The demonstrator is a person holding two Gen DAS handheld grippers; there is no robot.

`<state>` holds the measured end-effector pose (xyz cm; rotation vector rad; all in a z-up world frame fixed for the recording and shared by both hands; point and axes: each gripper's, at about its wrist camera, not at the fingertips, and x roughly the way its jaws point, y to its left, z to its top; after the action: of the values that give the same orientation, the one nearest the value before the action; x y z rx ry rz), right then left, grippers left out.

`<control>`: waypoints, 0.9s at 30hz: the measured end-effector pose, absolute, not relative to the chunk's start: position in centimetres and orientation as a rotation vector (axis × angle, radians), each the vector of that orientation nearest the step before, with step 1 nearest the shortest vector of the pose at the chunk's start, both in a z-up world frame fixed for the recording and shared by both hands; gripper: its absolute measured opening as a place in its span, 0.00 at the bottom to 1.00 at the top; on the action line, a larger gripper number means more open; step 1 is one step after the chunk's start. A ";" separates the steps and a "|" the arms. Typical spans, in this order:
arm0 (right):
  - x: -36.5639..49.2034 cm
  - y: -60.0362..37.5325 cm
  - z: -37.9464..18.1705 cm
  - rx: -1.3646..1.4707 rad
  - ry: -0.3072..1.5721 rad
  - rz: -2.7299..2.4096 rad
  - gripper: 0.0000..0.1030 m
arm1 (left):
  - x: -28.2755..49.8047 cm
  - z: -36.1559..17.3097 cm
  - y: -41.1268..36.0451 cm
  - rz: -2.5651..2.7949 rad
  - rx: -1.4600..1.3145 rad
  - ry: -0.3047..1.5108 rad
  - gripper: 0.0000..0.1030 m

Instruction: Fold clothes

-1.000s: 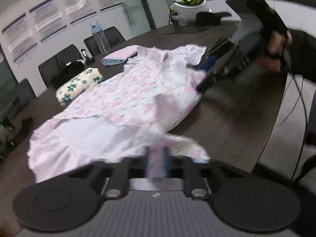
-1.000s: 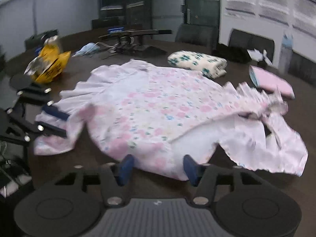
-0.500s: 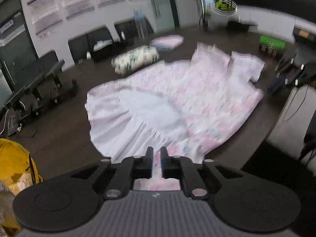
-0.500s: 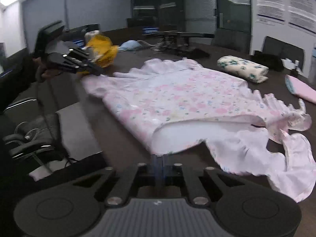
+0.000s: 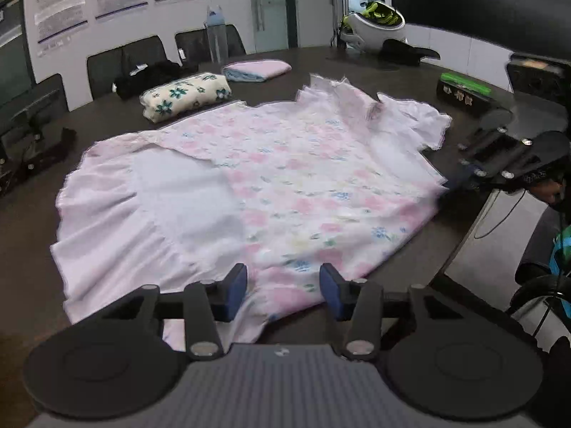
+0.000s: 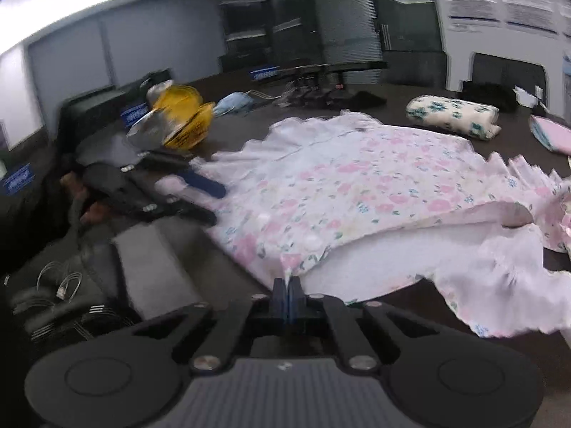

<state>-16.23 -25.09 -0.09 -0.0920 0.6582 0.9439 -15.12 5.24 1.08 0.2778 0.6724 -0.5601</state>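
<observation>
Across the middle of the dark table (image 5: pixel 410 278): floral dress (image 5: pixel 303 178) spread mostly flat, printed side up, one side panel turned over so pale lining shows toward the ruffled hem. Near edge of dress lying between the fingers of the left gripper (image 5: pixel 283 287), jaws wide apart and gripping nothing; hem cloth under and just ahead of the blue pads, apparently let go or not yet taken. Right gripper (image 6: pixel 287 290) pinched tight on a point of the dress's near side edge, cloth drawn up into a small peak at the closed tips; layer beyond lifted slightly, white underside exposed. Hold judged to serve a lengthwise fold: one side seam secured at the bodice end, the hem end awaiting a matching grasp so the edge can travel across as one line. Sleeve ruffles bunched at the far right in the right view, not smoothed. Further out, floral bundle (image 5: pixel 185 96) and pink folded piece (image 5: pixel 257 69) set well apart from the dress, likely finished items parked out of the working area. Water bottle (image 5: pixel 217 35) behind them by the chairs. Yellow bag (image 6: pixel 178 121) near the hem end in the right view, close enough to merit care during any sweep. Fold judged at an early stage.
</observation>
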 end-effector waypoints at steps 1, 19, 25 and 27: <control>-16.8 -25.2 0.1 -0.097 0.662 0.959 0.03 | -15.3 1.6 5.6 -0.572 0.277 0.669 0.46; -3.1 -32.3 3.0 0.083 0.670 0.140 0.40 | -7.0 1.3 -2.6 -0.448 0.328 0.614 0.56; -3.6 -31.6 1.1 0.037 0.738 0.167 0.01 | -6.6 0.7 -2.3 -0.424 0.317 0.644 0.57; -4.4 -32.2 1.9 0.085 0.738 0.136 0.00 | -6.7 0.8 -2.2 -0.415 0.311 0.646 0.57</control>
<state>-4.38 -32.15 1.87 0.0848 0.7382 0.1359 -6.70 -2.19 0.78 0.3109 0.6460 -0.4153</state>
